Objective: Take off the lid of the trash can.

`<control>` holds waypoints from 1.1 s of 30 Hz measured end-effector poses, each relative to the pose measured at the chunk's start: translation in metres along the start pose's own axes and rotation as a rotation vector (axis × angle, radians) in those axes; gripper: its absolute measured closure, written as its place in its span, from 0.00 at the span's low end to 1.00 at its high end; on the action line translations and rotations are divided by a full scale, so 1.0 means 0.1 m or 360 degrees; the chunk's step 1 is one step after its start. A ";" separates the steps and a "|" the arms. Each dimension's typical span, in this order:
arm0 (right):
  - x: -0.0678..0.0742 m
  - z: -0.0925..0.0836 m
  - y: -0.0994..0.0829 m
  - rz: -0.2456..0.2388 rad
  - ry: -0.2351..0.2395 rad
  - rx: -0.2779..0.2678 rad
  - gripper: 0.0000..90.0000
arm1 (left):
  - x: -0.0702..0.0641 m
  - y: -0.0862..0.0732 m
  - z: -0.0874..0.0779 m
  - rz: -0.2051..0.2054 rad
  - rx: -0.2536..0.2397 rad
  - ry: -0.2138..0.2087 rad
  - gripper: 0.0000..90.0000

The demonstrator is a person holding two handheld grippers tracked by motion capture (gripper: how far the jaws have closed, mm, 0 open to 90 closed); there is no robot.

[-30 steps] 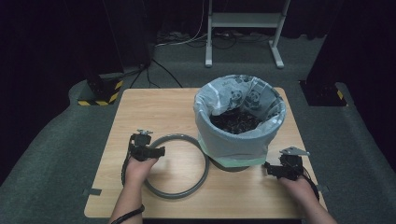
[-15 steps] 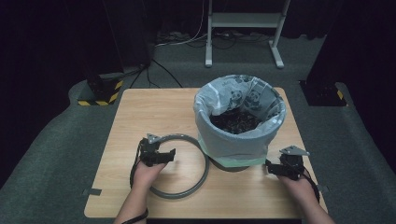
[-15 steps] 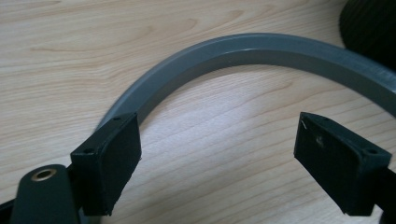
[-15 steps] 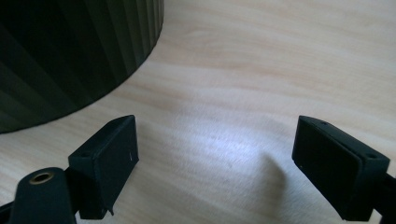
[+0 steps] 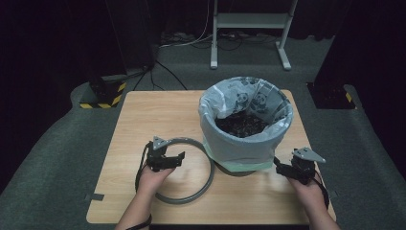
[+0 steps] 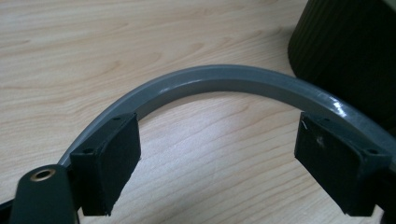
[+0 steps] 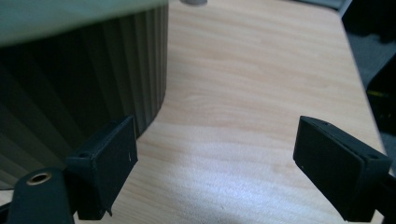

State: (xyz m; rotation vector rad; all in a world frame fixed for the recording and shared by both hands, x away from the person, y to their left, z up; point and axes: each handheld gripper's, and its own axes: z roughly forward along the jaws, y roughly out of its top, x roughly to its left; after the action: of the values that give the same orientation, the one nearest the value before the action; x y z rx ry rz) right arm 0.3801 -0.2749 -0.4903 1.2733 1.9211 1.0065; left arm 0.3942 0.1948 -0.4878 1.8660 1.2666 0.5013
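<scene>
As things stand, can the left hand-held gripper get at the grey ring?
Probably yes. The left hand-held gripper is open right over the ring, its jaws wide on either side of the arc, and nothing lies between them on the table.

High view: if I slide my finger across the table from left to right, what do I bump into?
Left tool → grey ring → bin with the panda bag → right tool.

left gripper (image 5: 180, 157): I hold jaws spread wide, pointing right, low | right gripper (image 5: 279, 167): jaws spread wide, pointing left, low | forearms enter from bottom edge, well apart
</scene>
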 end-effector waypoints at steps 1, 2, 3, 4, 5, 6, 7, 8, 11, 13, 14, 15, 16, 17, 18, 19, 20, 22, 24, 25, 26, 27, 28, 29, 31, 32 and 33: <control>0.00 -0.02 0.01 0.0000 -0.0007 -0.0013 0.15 | -0.01 0.00 0.01 -0.0003 -0.0006 -0.0008 0.16; 0.00 -0.04 0.02 0.0000 -0.0003 -0.0024 0.15 | -0.03 0.01 0.02 0.0003 -0.0010 -0.0004 0.16; -0.01 -0.06 0.04 -0.0004 0.0001 -0.0044 0.15 | -0.04 0.02 0.02 0.0008 -0.0015 -0.0008 0.16; -0.01 -0.09 0.05 -0.0010 -0.0001 -0.0070 0.15 | -0.06 0.03 0.02 0.0021 -0.0016 -0.0009 0.16; -0.01 -0.11 0.06 -0.0019 -0.0005 -0.0094 0.15 | -0.07 0.03 0.03 0.0021 -0.0030 -0.0016 0.16; -0.02 -0.12 0.08 -0.0025 -0.0011 -0.0117 0.15 | -0.09 0.04 0.02 0.0032 -0.0038 -0.0019 0.16; -0.02 -0.14 0.10 -0.0025 -0.0015 -0.0135 0.15 | -0.11 0.05 0.02 0.0043 -0.0058 -0.0021 0.16; -0.03 -0.16 0.12 -0.0028 -0.0025 -0.0161 0.15 | -0.12 0.06 0.02 0.0052 -0.0070 -0.0025 0.16; -0.06 -0.22 0.17 -0.0042 -0.0032 -0.0215 0.15 | -0.16 0.08 0.00 0.0068 -0.0121 -0.0041 0.16; -0.07 -0.26 0.20 -0.0029 -0.0037 -0.0250 0.15 | -0.18 0.10 -0.02 0.0063 -0.0152 -0.0066 0.16; -0.07 -0.28 0.22 -0.0026 -0.0039 -0.0263 0.15 | -0.19 0.11 -0.03 0.0077 -0.0169 -0.0074 0.15; -0.07 -0.30 0.23 -0.0023 -0.0039 -0.0288 0.15 | -0.20 0.11 -0.03 0.0087 -0.0177 -0.0069 0.15; -0.07 -0.32 0.25 -0.0023 -0.0041 -0.0302 0.15 | -0.22 0.12 -0.05 0.0091 -0.0201 -0.0073 0.15; -0.07 -0.34 0.27 -0.0028 -0.0046 -0.0323 0.15 | -0.23 0.13 -0.06 0.0097 -0.0219 -0.0067 0.15; -0.07 -0.36 0.28 -0.0033 -0.0049 -0.0344 0.15 | -0.24 0.14 -0.07 0.0099 -0.0236 -0.0069 0.15; -0.07 -0.37 0.29 -0.0034 -0.0050 -0.0356 0.15 | -0.24 0.15 -0.10 0.0103 -0.0269 -0.0055 0.15; -0.06 -0.38 0.31 -0.0048 -0.0050 -0.0379 0.15 | -0.24 0.15 -0.10 0.0103 -0.0269 -0.0055 0.14; -0.04 -0.40 0.32 -0.0067 -0.0049 -0.0408 0.15 | -0.25 0.18 -0.16 0.0096 -0.0342 -0.0052 0.14; -0.02 -0.42 0.34 -0.0091 -0.0050 -0.0439 0.15 | -0.26 0.19 -0.20 0.0080 -0.0375 -0.0063 0.14; -0.02 -0.43 0.35 -0.0098 -0.0053 -0.0454 0.15 | -0.26 0.20 -0.21 0.0079 -0.0387 -0.0073 0.14; -0.01 -0.45 0.36 -0.0096 -0.0051 -0.0470 0.15 | -0.26 0.20 -0.23 0.0083 -0.0398 -0.0076 0.14; 0.00 -0.46 0.37 -0.0102 -0.0051 -0.0487 0.15 | -0.26 0.20 -0.24 0.0089 -0.0414 -0.0074 0.14; 0.01 -0.47 0.38 -0.0101 -0.0054 -0.0501 0.15 | -0.27 0.21 -0.26 0.0085 -0.0432 -0.0072 0.14; 0.01 -0.49 0.38 -0.0099 -0.0053 -0.0518 0.15 | -0.28 0.22 -0.27 0.0092 -0.0453 -0.0068 0.14; 0.02 -0.52 0.40 -0.0094 -0.0057 -0.0544 0.15 | -0.29 0.22 -0.30 0.0087 -0.0489 -0.0069 0.14; 0.02 -0.52 0.40 -0.0094 -0.0057 -0.0544 0.15 | -0.29 0.22 -0.30 0.0087 -0.0489 -0.0069 0.14; 0.03 -0.56 0.40 -0.0094 -0.0062 -0.0573 0.15 | -0.31 0.24 -0.34 0.0100 -0.0527 -0.0071 0.14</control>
State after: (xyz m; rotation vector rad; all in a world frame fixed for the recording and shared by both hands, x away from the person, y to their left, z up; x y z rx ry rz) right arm 0.3524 -0.2767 -0.4271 1.0166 1.6446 1.2211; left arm 0.3714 0.1760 -0.4456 1.6315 1.0277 0.6568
